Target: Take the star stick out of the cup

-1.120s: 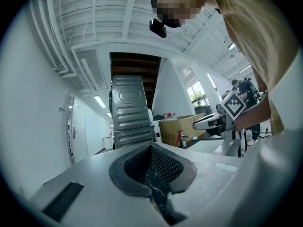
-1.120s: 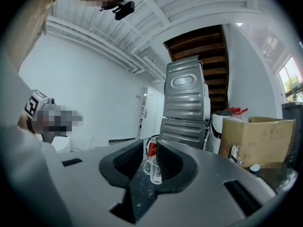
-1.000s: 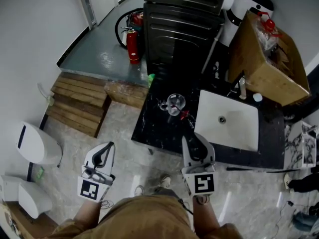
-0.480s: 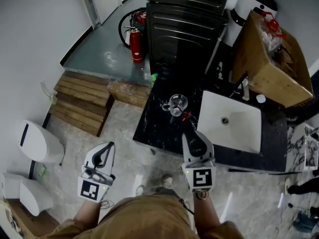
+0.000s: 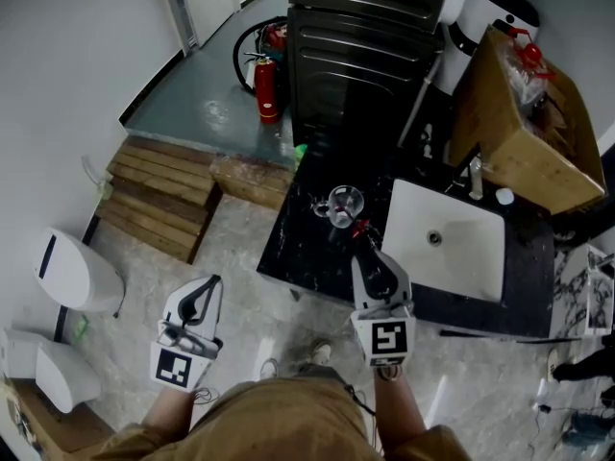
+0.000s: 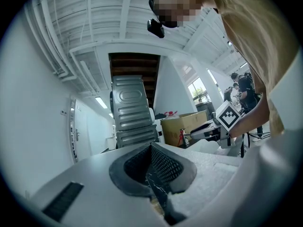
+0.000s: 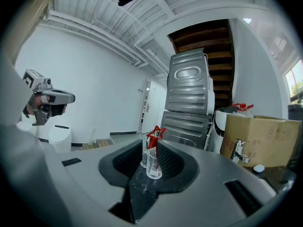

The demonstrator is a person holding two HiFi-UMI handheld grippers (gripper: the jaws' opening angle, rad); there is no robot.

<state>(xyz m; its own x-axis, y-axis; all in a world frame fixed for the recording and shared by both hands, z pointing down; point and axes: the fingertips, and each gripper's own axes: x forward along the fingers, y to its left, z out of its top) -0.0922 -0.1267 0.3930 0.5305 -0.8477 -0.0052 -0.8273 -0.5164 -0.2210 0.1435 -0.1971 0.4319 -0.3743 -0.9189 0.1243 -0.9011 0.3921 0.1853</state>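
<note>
A red star stick (image 7: 155, 135) stands up out of a small clear cup (image 7: 153, 166) on the black marble counter (image 5: 298, 248). In the head view the star (image 5: 358, 227) shows beside a larger glass (image 5: 344, 201). My right gripper (image 5: 370, 251) is level and open, its jaws have just been opening, and the cup stands just ahead of its fingertips, untouched. In the right gripper view the cup and star sit centred in the gap of the right gripper (image 7: 144, 186). My left gripper (image 5: 209, 284) hangs low at the left, away from the counter, slightly open and with nothing in it (image 6: 158, 186).
A white sink (image 5: 452, 238) with a faucet (image 5: 474, 176) lies right of the cup. A cardboard box (image 5: 519, 133) stands behind it, and a grey metal cabinet (image 5: 365, 27) behind the counter. On the floor at the left are a fire extinguisher (image 5: 267, 89), wooden steps (image 5: 159, 200) and a white bin (image 5: 77, 272).
My right gripper has sunk a little and crept toward the cup and star. The left gripper has kept its place.
</note>
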